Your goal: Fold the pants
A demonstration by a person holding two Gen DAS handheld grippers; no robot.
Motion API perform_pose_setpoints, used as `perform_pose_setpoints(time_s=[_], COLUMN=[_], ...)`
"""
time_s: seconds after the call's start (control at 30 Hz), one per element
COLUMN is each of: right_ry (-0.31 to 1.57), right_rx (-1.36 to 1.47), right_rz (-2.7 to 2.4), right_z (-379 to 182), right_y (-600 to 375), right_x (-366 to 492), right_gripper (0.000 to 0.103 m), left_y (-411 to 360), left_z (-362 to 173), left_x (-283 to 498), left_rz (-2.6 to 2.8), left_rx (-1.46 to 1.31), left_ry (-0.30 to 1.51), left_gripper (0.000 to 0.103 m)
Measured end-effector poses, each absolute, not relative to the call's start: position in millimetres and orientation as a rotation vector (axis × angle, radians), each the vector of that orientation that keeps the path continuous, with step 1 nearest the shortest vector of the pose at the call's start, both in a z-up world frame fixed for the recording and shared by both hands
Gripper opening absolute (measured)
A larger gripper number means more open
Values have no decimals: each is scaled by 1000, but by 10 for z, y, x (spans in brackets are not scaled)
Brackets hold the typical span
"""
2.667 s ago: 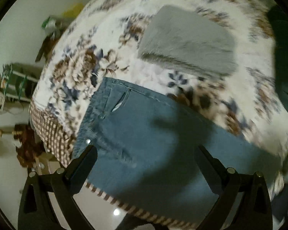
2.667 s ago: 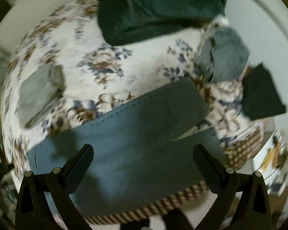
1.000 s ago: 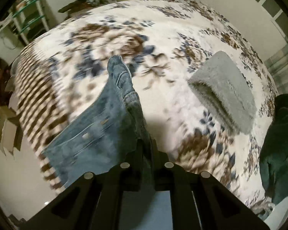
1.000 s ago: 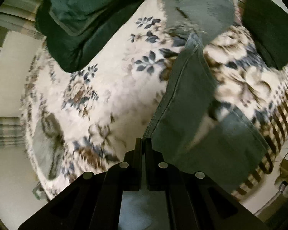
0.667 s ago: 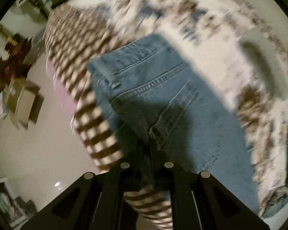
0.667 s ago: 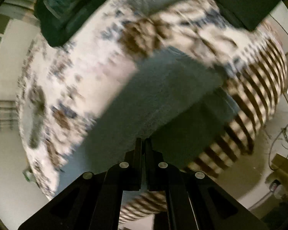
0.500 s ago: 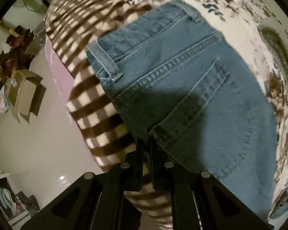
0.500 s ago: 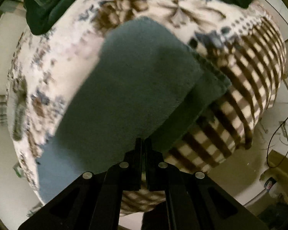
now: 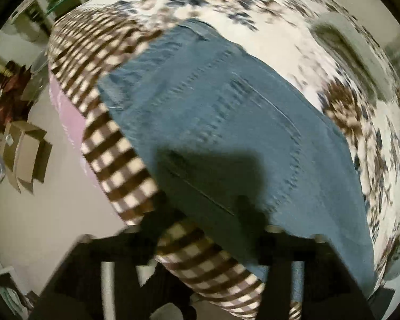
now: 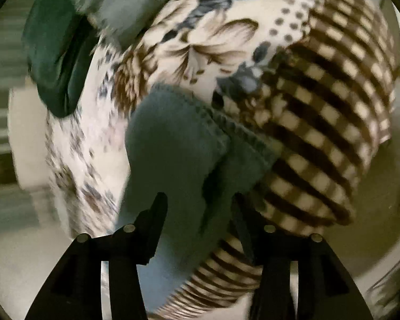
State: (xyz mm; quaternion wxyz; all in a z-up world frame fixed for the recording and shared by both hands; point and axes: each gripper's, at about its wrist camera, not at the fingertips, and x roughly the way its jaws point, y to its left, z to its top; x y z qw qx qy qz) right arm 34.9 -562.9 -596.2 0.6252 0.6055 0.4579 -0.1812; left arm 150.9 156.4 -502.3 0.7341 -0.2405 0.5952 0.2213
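The left tool has its fingers spread apart just above the near edge of the pants, touching nothing that can be made out (motion blur and its own shadow muddy the tips). The blue denim lies flat on the bed, waistband toward the checkered border that hangs over the side, a back pocket seam faintly readable. The right tool is likewise parted, hovering over the hem end of the pants, where two layers lie stacked with the upper edge slightly offset. A grey towel sits farther up the bed, blurred. Dark green fabric is cut off at the frame edge.
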Motion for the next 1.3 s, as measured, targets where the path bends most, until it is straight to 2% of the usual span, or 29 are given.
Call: perform_pose_setpoints(time_s=[0.17,0.27,0.37,0.5,0.67,0.73,0.8,0.83,0.97,1.07,1.2,1.3], right_ry=[965,842,787,739,965,1114,1145,1146,1092,1109,1299,1417], right_rx=[1609,1618,1480,1371,1193,1210,1244,1249,1116,916,646,560], right_rz=[-415,-394,-436,-430,-521,-501,-488,-480,-484,-391,-322,-308], right_z=[-6385,-6356,-6146,-5837,-5974,-6272,-6302,-6244,-5740,-5439,-5755,-6100], right_y=[-5738,-5779,-5769,-5763,-5583,-5600,-5659,-5698,-5818,-5829,-5849,-5875], right_x=[406,368,337,92,99,69,5,-19,60,574,1509,1812], right_gripper=[53,51,5,4,5,5,19,22,47,58,59,58], left_y=[1272,1145,1038,913,713,634,553,498,111,-262,-675,-881], left_z=[-5175,-5248,-5255,-5226,-5356,-5437,-5472,-5460,-5372,-5342,-5492,-5636], left_x=[1617,1642,1654,1664,1743,1766,1789,1802,1909,2041,2187,2244], left_rz=[466,448,445,423,395,392,383,373,295,222,170,160], left_rx=[-475,-463,-433,-382,-312,-305,-290,-269,-184,-103,-35,-1], left_ry=[1362,1407,1427,1443,1478,1499,1507,1508,1494,1462,1474,1494], left_gripper=[62,62,62,62,62,62,62,62,62,62,62,62])
